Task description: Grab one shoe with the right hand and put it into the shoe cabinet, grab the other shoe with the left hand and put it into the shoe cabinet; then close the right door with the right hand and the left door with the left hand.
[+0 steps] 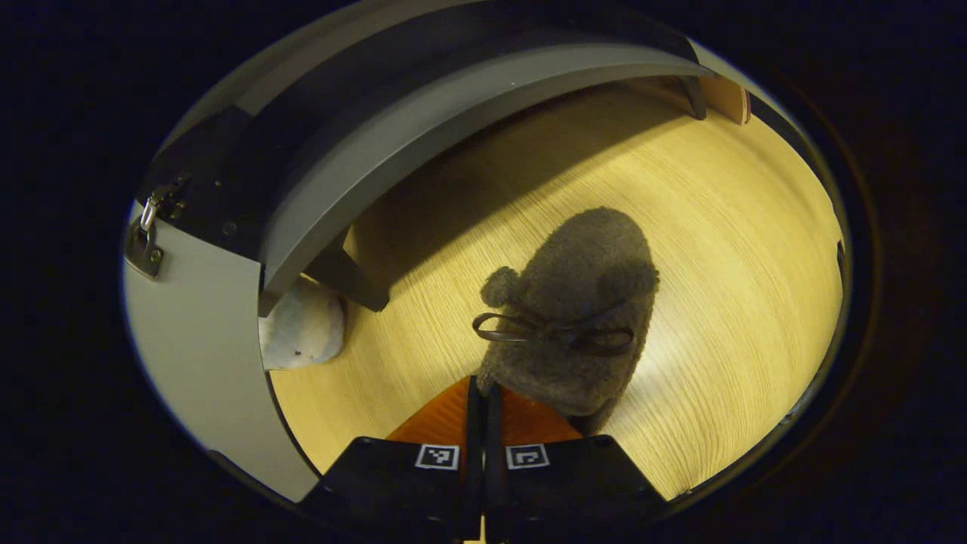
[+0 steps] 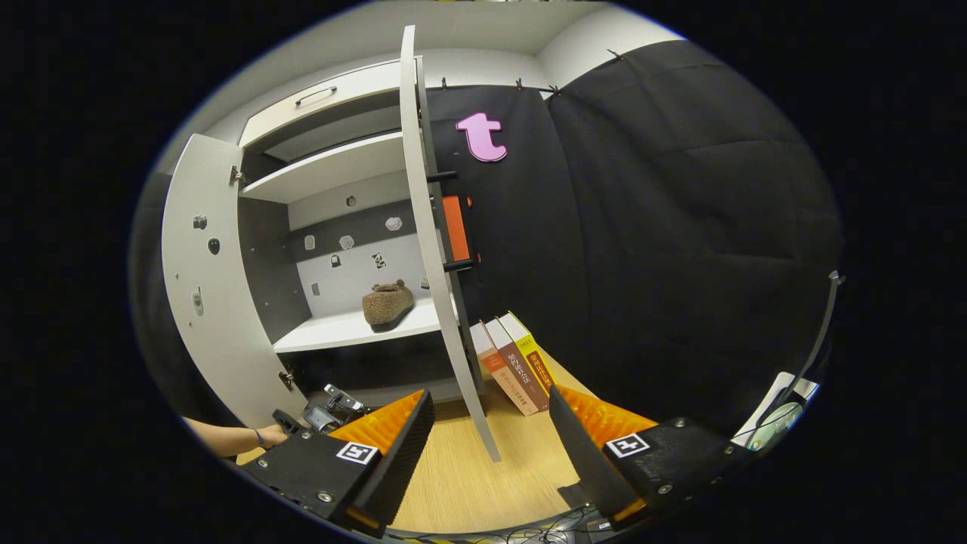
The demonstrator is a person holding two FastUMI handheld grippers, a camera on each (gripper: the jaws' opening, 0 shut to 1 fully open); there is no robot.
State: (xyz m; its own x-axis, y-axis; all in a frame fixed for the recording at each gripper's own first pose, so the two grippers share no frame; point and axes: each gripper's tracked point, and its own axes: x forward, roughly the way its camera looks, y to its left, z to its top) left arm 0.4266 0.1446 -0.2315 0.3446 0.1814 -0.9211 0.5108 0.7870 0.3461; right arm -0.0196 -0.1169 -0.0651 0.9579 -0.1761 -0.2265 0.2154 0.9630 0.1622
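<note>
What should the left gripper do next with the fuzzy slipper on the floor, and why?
Probably lift it up toward the cabinet shelf. The left gripper looks pinched on the fuzzy slipper at its heel, and the other slipper already sits there.

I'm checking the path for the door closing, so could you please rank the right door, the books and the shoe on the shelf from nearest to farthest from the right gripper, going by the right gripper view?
1. Right door, open, edge-on just ahead of the right gripper.
2. Books, leaning behind the door, slightly right.
3. Shoe, on the cabinet shelf, left.
</note>
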